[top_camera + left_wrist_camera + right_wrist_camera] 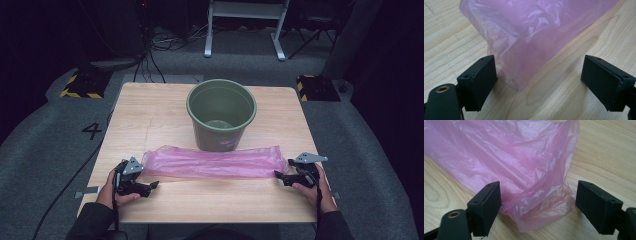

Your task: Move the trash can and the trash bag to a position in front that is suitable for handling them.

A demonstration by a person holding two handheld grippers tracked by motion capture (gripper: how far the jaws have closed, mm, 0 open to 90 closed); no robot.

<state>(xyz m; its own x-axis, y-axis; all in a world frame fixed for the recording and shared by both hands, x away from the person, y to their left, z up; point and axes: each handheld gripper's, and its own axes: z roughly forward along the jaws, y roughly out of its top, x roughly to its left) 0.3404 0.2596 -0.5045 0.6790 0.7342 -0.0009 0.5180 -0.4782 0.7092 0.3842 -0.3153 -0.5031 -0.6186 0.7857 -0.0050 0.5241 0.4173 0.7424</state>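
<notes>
A long pink plastic bag lies flat across the wooden table, just in front of an upright olive-green bucket. At the bag's left end my left gripper rests low on the table. Its jaws stand wide apart in the left gripper view, with a corner of the bag reaching in between them, unpinched. My right gripper sits at the bag's right end. In the right gripper view the crumpled end of the bag lies between its spread jaws, and neither pad presses it.
The bucket stands mid-table behind the bag and looks empty. Bare wood runs along the table's near edge. Grey carpet surrounds the table, with cables, yellow-black striped bases and a white frame beyond the far edge.
</notes>
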